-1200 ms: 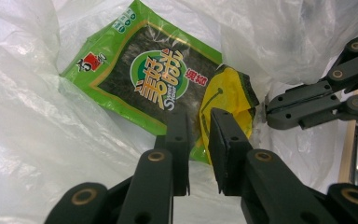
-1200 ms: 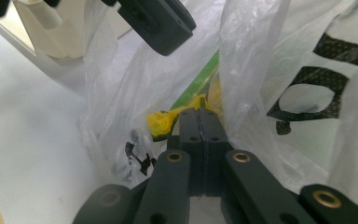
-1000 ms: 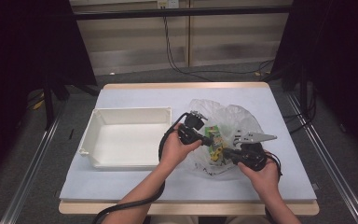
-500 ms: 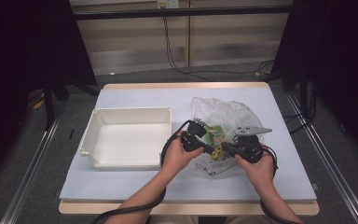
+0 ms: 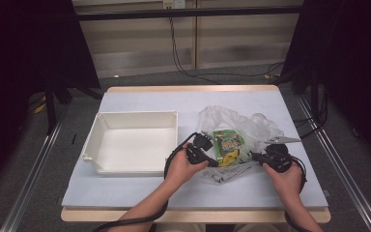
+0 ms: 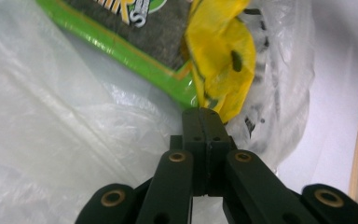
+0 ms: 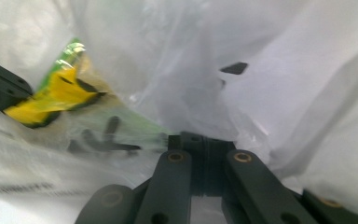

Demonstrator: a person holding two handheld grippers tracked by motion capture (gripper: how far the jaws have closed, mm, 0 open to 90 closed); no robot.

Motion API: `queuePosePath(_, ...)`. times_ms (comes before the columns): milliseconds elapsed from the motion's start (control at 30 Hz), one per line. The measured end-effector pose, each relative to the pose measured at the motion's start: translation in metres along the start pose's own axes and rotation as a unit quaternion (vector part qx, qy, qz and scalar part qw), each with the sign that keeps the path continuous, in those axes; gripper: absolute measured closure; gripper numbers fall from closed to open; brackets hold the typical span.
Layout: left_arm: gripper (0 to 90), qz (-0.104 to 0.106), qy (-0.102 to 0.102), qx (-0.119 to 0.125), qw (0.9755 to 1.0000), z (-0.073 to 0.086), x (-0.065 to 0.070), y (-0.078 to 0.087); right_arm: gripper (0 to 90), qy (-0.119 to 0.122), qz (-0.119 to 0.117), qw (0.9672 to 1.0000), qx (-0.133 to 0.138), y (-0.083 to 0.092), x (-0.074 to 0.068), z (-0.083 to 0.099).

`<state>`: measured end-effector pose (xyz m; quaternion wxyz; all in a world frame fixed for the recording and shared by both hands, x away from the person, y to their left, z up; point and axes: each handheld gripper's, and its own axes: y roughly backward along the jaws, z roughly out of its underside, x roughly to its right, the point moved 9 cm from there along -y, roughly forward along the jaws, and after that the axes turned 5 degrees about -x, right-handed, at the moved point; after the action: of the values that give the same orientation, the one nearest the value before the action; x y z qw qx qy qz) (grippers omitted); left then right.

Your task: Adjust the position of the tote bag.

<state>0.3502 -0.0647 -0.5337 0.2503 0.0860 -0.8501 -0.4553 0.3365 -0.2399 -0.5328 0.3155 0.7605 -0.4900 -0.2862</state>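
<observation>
A clear plastic bag [image 5: 251,128] lies on the table right of centre. Inside it are a green snack packet [image 5: 228,140] and a yellow wrapper [image 5: 229,157]. My left gripper [image 5: 215,163] is shut on the bag's film at its near left edge. In the left gripper view its jaws [image 6: 204,115] meet just in front of the yellow wrapper [image 6: 219,51] and the green packet [image 6: 121,42]. My right gripper [image 5: 254,155] pinches the bag's near right edge. In the right gripper view crumpled film [image 7: 284,70] bunches at the closed tips [image 7: 204,136], with the yellow wrapper [image 7: 60,95] farther left.
An empty white tray [image 5: 135,115] stands left of the bag, close to my left hand. The table has a pale blue cover [image 5: 149,193] with a wooden front edge. Black cables trail from both grippers toward the person.
Both hands have come down toward the table and nearer the person. The right gripper has drawn to the right, away from the left one, stretching the bag's near edge between them.
</observation>
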Motion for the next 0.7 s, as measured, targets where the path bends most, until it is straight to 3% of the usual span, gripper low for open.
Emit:
queuePosePath(33, 90.0, -0.007, -0.001, -0.002, 1.0, 0.003, -0.002, 0.0, 90.0, -0.001, 0.0, 1.0, -0.003, 0.0, 0.003, 0.003)
queuePosePath(167, 90.0, -0.003, 0.007, -0.005, 1.0, 0.009, -0.004, -0.001, 90.0, -0.01, 0.002, 0.9998, -0.014, -0.003, 0.011, 0.014)
queuePosePath(367, 90.0, -0.009, -0.002, -0.008, 0.9999, 0.011, -0.006, 0.0, 90.0, -0.011, 0.006, 0.9999, -0.011, 0.002, 0.022, 0.018)
queuePosePath(500, 90.0, -0.014, -0.006, -0.003, 0.9999, 0.011, -0.005, 0.0, 90.0, -0.031, 0.009, 0.9994, -0.01, 0.009, 0.033, 0.023)
queuePosePath(600, 90.0, -0.012, -0.006, -0.001, 0.9999, 0.011, -0.006, 0.001, 90.0, -0.019, 0.003, 0.9998, -0.009, 0.01, 0.029, 0.025)
queuePosePath(700, 90.0, -0.011, -0.003, 0.005, 0.9999, 0.01, -0.006, 0.002, 87.1, -0.01, -0.024, 0.9996, 0.011, 0.013, 0.021, 0.021)
